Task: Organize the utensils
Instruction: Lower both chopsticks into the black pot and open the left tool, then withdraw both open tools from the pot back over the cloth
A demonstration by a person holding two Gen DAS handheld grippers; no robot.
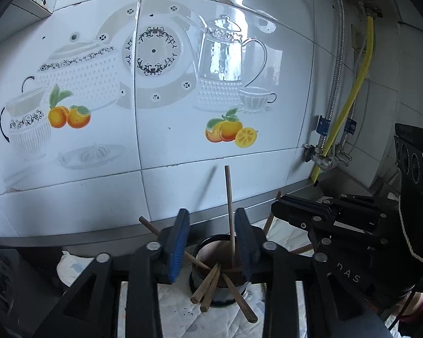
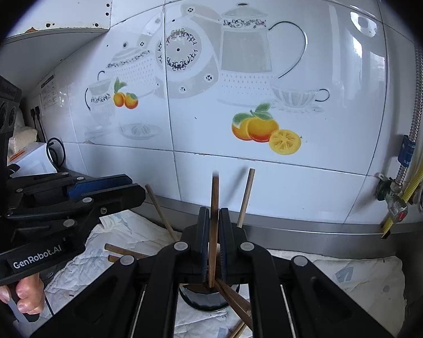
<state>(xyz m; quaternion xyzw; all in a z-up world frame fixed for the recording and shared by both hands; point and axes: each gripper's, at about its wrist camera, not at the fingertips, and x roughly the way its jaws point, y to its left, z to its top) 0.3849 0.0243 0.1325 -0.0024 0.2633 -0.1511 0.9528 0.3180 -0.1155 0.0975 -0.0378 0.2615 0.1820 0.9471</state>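
A dark round cup (image 1: pixel 211 246) stands on a white cloth (image 1: pixel 180 307) and holds several brown wooden chopsticks (image 1: pixel 208 286) that lean out at different angles. My left gripper (image 1: pixel 210 242) is open just above the cup, its blue-padded fingers on either side of one upright chopstick (image 1: pixel 229 197) without touching it. My right gripper (image 2: pixel 213 239) is shut on a dark chopstick (image 2: pixel 214 205) and holds it upright above the cup (image 2: pixel 204 300). The right gripper also shows in the left wrist view (image 1: pixel 304 215), and the left gripper in the right wrist view (image 2: pixel 98 190).
A tiled wall with teapot and orange pictures (image 1: pixel 183 84) rises close behind a steel counter edge (image 2: pixel 296 225). A yellow gas hose (image 1: pixel 358 84) and metal valves (image 2: pixel 394 200) stand at the right. More chopsticks (image 2: pixel 121 250) lie on the cloth. A white appliance (image 2: pixel 31 157) sits left.
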